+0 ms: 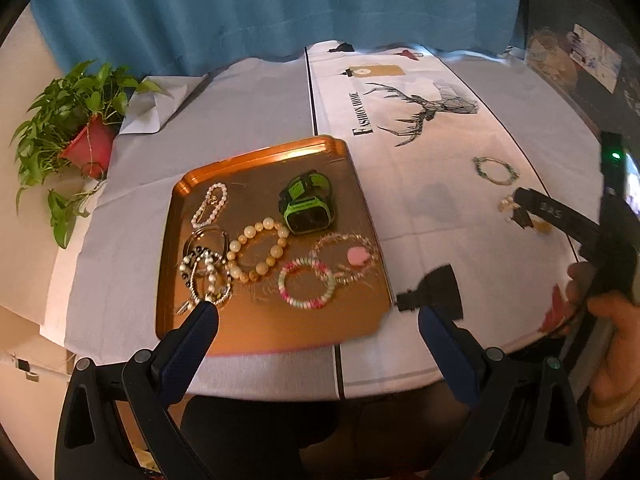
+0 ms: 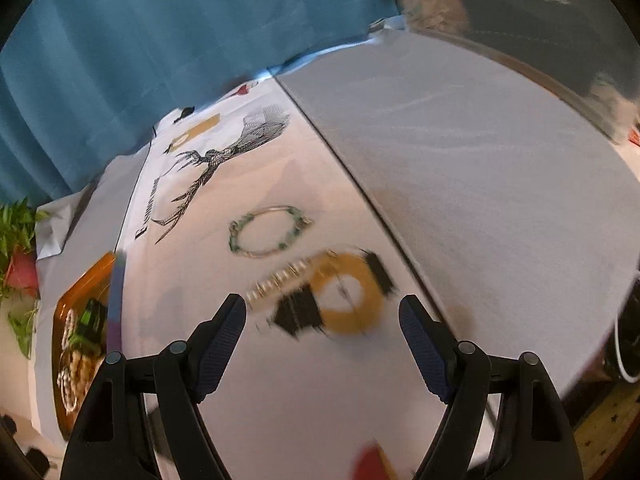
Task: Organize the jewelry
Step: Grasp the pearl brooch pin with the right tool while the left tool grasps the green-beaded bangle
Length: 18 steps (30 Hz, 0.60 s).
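Closest to the right hand-held gripper (image 2: 322, 312), whose jaws stand wide apart and hold nothing, lies a small pale chain of beads (image 2: 280, 280) flat on the cloth-covered surface (image 2: 460, 184). It rests right against a printed gold ring and black shapes on the cloth, so it is hard to pick out, and this view is smeared; a grab here could easily close on cloth alone or catch only one end, letting the chain slip out on the way over. Just beyond it sits the green-beaded bracelet (image 2: 269, 231), thin and flat, which the fingers could push along the cloth instead of lifting.

The left hand-held gripper (image 1: 316, 312) is also wide open and empty, hanging over the near edge of the copper tray (image 1: 260, 152). One fingertip is next to the tangled silver bracelets (image 1: 206, 268); a careless move could snag them. The tray already carries pearl and bead bracelets and a green watch (image 1: 306, 206), so a dropped piece may land on others and tangle. Farther back stands a potted plant (image 1: 76, 120), well apart.
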Tool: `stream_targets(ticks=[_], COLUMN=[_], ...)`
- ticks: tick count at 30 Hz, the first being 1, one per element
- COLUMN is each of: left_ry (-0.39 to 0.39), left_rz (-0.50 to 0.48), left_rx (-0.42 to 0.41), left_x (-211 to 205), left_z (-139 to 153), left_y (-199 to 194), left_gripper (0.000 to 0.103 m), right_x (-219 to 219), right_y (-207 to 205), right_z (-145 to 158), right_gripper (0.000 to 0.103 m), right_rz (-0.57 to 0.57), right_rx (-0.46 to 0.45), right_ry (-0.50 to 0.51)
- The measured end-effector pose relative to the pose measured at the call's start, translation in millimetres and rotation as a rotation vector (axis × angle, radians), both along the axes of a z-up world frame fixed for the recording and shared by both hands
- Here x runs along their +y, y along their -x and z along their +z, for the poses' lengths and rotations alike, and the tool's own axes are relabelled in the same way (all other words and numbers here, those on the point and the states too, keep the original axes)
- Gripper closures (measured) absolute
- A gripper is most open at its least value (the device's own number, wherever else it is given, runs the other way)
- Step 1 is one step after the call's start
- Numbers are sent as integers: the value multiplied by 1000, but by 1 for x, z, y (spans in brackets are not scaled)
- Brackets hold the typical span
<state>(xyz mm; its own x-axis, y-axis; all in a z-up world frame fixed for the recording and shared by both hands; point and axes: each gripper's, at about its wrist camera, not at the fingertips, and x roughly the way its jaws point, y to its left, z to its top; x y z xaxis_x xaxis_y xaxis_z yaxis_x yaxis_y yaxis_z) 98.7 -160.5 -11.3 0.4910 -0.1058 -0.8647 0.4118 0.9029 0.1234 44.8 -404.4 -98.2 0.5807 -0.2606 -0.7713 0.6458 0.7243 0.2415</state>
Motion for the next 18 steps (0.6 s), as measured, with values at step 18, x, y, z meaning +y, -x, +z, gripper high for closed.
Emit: stream_targets(ticks=[18], left_ry=[3], left_rz=[-246], left_rx=[100], left_x=[-164], left_z=[-33], left_y=[-85], left_gripper=[4], right_x=[-30], right_y=[20], right_z=[-19], right_gripper=[13], right_rz=[121], right_rx=[117], right_ry=[252])
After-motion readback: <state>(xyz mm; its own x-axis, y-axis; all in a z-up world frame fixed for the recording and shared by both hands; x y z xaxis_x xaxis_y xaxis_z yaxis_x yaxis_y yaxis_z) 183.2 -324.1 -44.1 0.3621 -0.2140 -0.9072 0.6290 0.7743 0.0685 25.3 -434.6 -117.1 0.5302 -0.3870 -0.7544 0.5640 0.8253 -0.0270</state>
